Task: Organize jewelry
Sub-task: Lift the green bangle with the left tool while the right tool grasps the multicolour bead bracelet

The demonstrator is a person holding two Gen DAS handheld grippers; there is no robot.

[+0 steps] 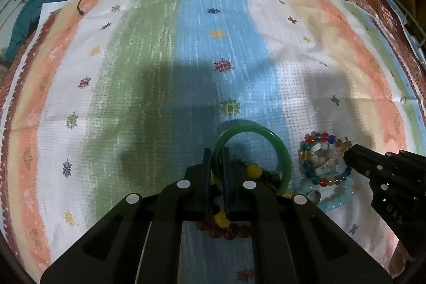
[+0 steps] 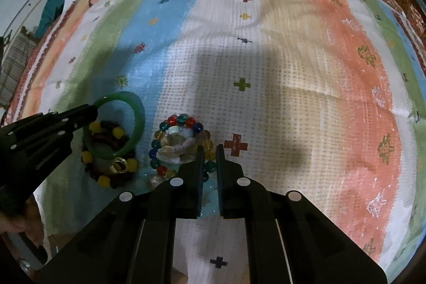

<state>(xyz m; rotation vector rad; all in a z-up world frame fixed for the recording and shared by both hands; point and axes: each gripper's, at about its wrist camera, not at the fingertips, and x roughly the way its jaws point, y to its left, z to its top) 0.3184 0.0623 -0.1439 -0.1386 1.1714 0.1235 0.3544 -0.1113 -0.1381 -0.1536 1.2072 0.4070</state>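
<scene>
Left tool [image 1: 216, 159] clamped on the green bangle [image 1: 269, 135]; your right tool [image 2: 210, 153] pinches the multicoloured bead bracelet [image 2: 170, 129]; both pieces sit in the heap on the striped cloth [image 2: 293, 71]; pick-up step; next, lift each clear and apart.

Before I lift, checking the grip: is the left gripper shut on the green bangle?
Shut on it: the left gripper has the green bangle's rim pinched between its fingers in both views.
</scene>
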